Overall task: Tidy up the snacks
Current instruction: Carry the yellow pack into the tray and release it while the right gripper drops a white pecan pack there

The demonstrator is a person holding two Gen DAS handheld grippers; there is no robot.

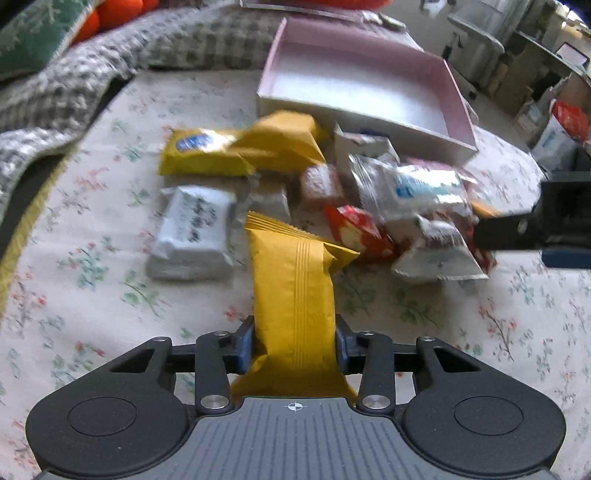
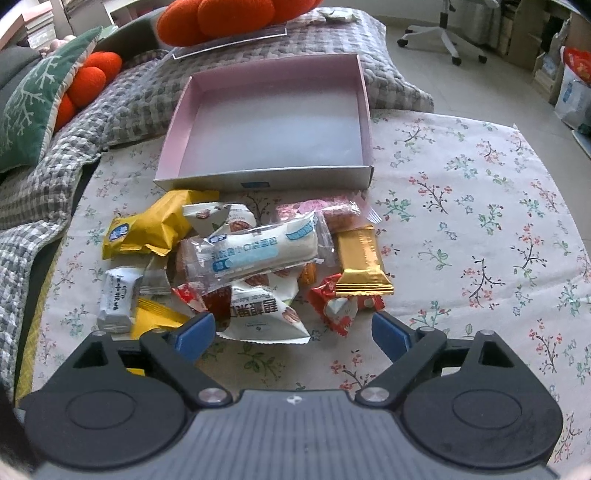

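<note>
**Yellow packet pinched by left tool; right tool spread over the pile**

A long yellow snack packet is seen clamped between the blue pads of the left tool, its far end pointing toward the snack pile. The packet is held lengthwise, with its near end tucked under the tool body.

The right tool is held spread wide, nothing between its pads, just short of the pile's near edge. In the left wrist view it is seen entering from the right, at the pile's right edge.

The pile is laid on a floral cloth covering the bench. Noted in it: a clear-wrapped white roll lying on top, a gold bar at the right, a red wrapped sweet touching the gold bar's near end, a white nut packet nearest the right tool, a yellow pack with a blue badge at the left, and a small white block near the left edge.

A shallow pink-lined box is set just behind the pile, with nothing visible inside. A grey checked blanket, a green cushion and orange cushions are seen beyond.
</note>
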